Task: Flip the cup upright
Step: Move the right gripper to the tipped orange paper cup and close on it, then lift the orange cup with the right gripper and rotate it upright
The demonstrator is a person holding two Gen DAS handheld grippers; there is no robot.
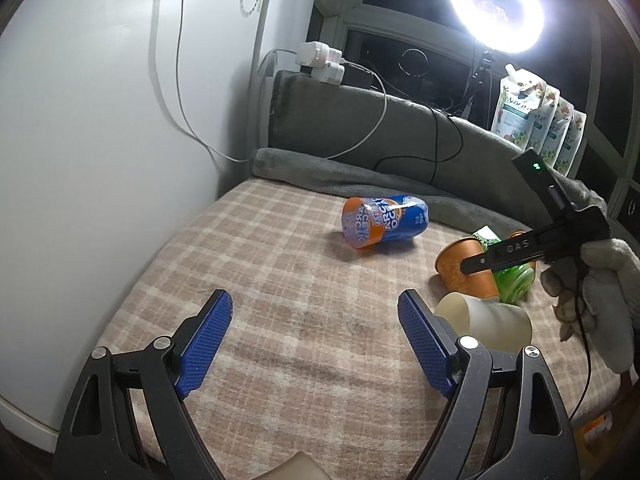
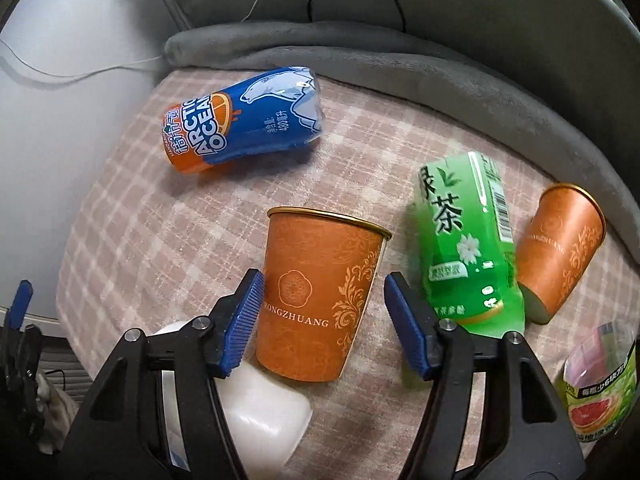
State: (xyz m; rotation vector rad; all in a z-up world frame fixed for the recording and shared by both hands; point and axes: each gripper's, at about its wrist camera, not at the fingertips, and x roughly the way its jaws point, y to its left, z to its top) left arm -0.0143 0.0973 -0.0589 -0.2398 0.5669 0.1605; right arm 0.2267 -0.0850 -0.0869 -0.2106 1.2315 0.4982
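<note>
An orange paper cup (image 2: pixel 320 300) marked RONGZHUANG stands between the blue fingers of my right gripper (image 2: pixel 324 320), rim away from the camera. The jaws are open; the left pad (image 2: pixel 244 320) touches the cup wall, the right pad stands apart. In the left wrist view this cup (image 1: pixel 466 268) sits under the right gripper's black finger (image 1: pixel 504 254). A white cup (image 1: pixel 486 322) lies on its side beside my left gripper (image 1: pixel 316 340), which is open and empty above the checked cloth. A second orange cup (image 2: pixel 560 248) lies tilted at the right.
A blue and orange Arctic Ocean bottle (image 2: pixel 244 120) lies on its side at the back. A green tea bottle (image 2: pixel 466 240) lies beside the orange cup. A grapefruit drink bottle (image 2: pixel 600 392) is at the right edge. A grey blanket (image 1: pixel 360 132) and cables line the back; a ring light (image 1: pixel 496 4) shines.
</note>
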